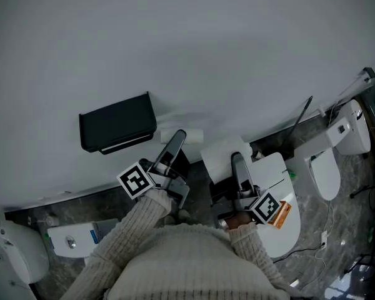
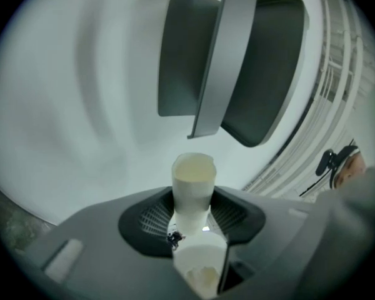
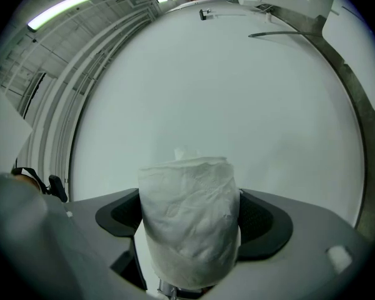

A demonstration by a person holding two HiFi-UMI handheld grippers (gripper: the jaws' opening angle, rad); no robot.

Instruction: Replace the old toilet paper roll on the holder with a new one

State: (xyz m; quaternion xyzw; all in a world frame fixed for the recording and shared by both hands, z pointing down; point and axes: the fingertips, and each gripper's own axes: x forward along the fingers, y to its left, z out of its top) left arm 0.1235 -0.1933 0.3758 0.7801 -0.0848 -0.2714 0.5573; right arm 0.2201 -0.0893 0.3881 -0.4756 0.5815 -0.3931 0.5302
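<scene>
The black paper holder (image 1: 119,130) hangs on the pale wall, left of both grippers; in the left gripper view the holder (image 2: 237,67) fills the top with its cover flap (image 2: 222,61) lifted. My left gripper (image 1: 177,137) is shut on the old roll (image 1: 182,135), a thin pale tube. That old roll (image 2: 192,186) stands between the left gripper's (image 2: 192,216) jaws, away from the holder. My right gripper (image 1: 238,160) is shut on the new roll (image 1: 222,154). In the right gripper view the thick white new roll (image 3: 190,220) fills the right gripper's (image 3: 190,230) jaws, facing bare wall.
A white toilet tank (image 1: 281,220) stands just below my right hand. More white toilets stand at the right (image 1: 325,170) and far right (image 1: 353,127), and others at the lower left (image 1: 19,252). Dark stone floor (image 1: 200,180) runs along the wall's foot.
</scene>
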